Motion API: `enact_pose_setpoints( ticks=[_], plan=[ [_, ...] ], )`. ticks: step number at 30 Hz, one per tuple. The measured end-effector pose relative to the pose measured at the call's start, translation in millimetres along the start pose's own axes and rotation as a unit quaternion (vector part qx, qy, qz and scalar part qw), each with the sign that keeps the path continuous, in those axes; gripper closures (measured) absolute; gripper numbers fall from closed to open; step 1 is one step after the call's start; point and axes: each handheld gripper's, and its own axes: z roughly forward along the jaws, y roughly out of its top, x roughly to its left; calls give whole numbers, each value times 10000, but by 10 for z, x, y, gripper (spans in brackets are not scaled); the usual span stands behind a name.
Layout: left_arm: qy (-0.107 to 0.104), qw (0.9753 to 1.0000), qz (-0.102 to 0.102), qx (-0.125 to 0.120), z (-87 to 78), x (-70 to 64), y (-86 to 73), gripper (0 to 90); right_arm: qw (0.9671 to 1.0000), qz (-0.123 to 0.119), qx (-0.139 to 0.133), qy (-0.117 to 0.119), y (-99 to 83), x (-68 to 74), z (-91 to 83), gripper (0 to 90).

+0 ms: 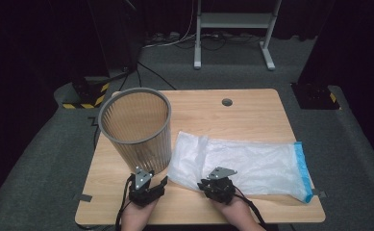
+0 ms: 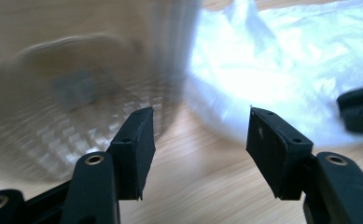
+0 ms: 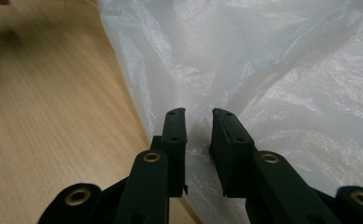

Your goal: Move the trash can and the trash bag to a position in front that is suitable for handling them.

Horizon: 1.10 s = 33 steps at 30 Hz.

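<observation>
Translucent plastic bin bag [image 3: 282, 79] near the table's [image 1: 252, 108] front edge, between the right gripper's [image 3: 198, 114] narrowed jaws. Pinch one layer only. Left gripper [image 2: 200, 122] gaping beside the mesh wastebasket [image 1: 137, 129], ready for the opposite layer.

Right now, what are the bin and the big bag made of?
The round grey mesh wastebasket looks like thin metal wire: you can see through its fine grid. The flat whitish see-through bag with a blue edge looks like thin plastic film, crinkly and slightly shiny.
</observation>
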Motion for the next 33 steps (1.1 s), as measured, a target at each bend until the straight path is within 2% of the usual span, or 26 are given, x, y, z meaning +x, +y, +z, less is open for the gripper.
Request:
enact_pose_setpoints(
  ticks=[3,4,5,6,8,10,12,13,14,15,16,18,19,20,21,22,23,24,25,26,29,31,32,33],
  plan=[
    [2,10000,37,63,86,-48,16,454,10000,-54,49,-63,-5,10,-22,715],
    [48,9998,150,126,144,-79,18,454,9998,-61,58,-160,-8,8,-35,694],
    [85,9995,238,199,178,-97,18,511,9995,-63,-20,-306,-18,-20,-79,687],
    [33,9983,379,442,275,-144,14,637,9986,163,-197,-459,-53,-100,-203,672],
    [43,9965,511,661,355,-193,-2,781,9968,406,-298,-625,-114,-213,-345,668],
    [94,9960,643,613,382,-224,-12,870,9930,724,-310,-876,-216,-387,-514,659],
    [159,9952,737,624,389,-242,-7,890,9877,841,-287,-1290,-327,-516,-677,660],
    [159,9952,737,624,389,-242,-7,892,9877,841,-287,-1290,-327,-516,-677,660],
    [167,9951,756,621,384,-245,-15,893,9821,887,-174,-1652,-431,-616,-788,664],
    [167,9951,756,621,384,-245,-15,893,9821,887,-174,-1652,-431,-616,-788,664],
    [138,9950,774,612,376,-243,-20,894,9769,1046,46,-1861,-483,-742,-788,668],
    [92,9946,805,648,358,-237,-23,894,9731,1126,143,-2005,-472,-870,-734,674],
    [92,9946,805,648,358,-237,-23,894,9731,1126,143,-2005,-472,-870,-734,674],
    [28,9941,845,675,333,-240,-34,894,9690,1242,83,-2134,-389,-1037,-657,675],
    [28,9941,845,675,333,-240,-34,894,9674,1283,76,-2183,-327,-1131,-601,671],
    [-119,9935,914,675,315,-248,-46,894,9646,1304,55,-2293,-246,-1265,-527,670],
    [-119,9935,914,675,315,-248,-46,894,9646,1304,55,-2293,-246,-1265,-527,670],
    [-249,9928,953,683,306,-264,-52,893,9605,1365,53,-2423,-105,-1485,-405,671],
    [-249,9928,953,683,306,-264,-52,892,9605,1365,53,-2423,-105,-1485,-405,671],
    [-308,9925,992,648,312,-271,-54,891,9598,1375,109,-2445,28,-1659,-304,658],
    [-299,9923,993,679,307,-250,-51,887,9582,1367,111,-2512,110,-1708,-319,656],
    [-268,9930,945,650,306,-234,-59,886,9577,1378,-232,-2516,135,-1605,-510,658],
    [-275,9934,948,588,312,-227,-67,885,9596,1308,-320,-2471,50,-1440,-683,650],
    [-275,9934,948,588,312,-227,-67,884,9596,1308,-320,-2471,50,-1440,-683,650]
  ],
)
